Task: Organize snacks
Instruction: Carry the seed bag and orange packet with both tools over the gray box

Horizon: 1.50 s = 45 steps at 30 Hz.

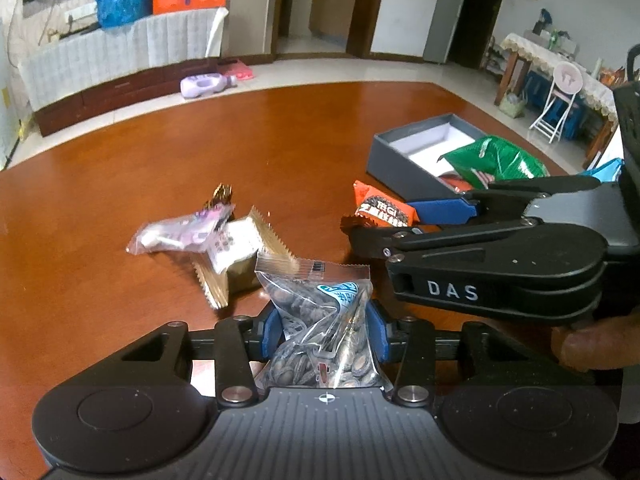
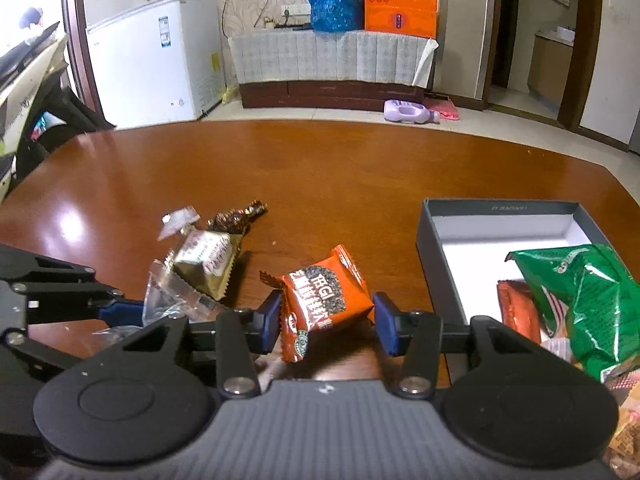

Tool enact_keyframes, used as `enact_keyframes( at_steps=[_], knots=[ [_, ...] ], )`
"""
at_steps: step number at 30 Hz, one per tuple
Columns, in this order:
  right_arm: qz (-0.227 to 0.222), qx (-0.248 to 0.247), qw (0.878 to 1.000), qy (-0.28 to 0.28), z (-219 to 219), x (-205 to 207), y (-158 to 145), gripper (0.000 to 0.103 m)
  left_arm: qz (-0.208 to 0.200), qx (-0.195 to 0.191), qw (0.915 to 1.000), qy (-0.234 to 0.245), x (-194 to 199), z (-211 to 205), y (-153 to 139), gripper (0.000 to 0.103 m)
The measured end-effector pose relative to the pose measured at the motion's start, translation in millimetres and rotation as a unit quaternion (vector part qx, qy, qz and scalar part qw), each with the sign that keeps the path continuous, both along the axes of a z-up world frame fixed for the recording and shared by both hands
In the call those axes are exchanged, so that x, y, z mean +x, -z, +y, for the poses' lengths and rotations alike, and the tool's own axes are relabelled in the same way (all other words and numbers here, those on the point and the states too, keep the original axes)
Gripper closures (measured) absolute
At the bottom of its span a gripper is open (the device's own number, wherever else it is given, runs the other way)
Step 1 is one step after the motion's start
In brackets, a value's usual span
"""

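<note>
At 2 o'clock on the worktop (image 1: 280,128), the grey box (image 2: 496,210) holds a green bag (image 2: 584,292) and orange packets. Left gripper (image 1: 326,330) fingers clamp the seed bag (image 1: 324,320); right gripper (image 2: 326,320) fingers straddle the orange packet (image 2: 326,300), left pad touching, grip uncertain.

Glossy brown wooden table (image 2: 320,168), bearing an open grey box (image 2: 500,210), gold-wrapped snack (image 2: 208,262), dark candy wrapper (image 2: 240,216), clear purple-printed packet (image 1: 176,234).

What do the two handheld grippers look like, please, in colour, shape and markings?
Both the left gripper and right gripper have ribbed grey bodies, black linkages with silver rivets, round black side discs and blue finger pads. White "DAS" lettering marks the right one's side.
</note>
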State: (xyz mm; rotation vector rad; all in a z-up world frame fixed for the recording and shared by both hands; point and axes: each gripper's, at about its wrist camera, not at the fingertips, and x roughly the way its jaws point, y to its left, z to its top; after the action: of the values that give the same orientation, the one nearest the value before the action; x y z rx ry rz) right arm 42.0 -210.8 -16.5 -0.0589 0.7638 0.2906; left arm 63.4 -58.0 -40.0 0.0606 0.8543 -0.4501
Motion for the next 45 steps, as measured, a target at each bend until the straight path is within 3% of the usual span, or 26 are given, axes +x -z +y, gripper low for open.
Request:
enact_keyframes(
  at_steps=[12,45],
  knots=[
    [-0.025,0.046,0.999,0.004,-7,-9,-26,0.055,-0.022,-0.014,0.9996,-0.014,0,6,-20,0.058],
    [-0.065,0.075,0.995,0.028,-25,-36,-66,0.055,-0.061,-0.016,0.9973,-0.039,-2,-5,-45,0.058]
  ],
)
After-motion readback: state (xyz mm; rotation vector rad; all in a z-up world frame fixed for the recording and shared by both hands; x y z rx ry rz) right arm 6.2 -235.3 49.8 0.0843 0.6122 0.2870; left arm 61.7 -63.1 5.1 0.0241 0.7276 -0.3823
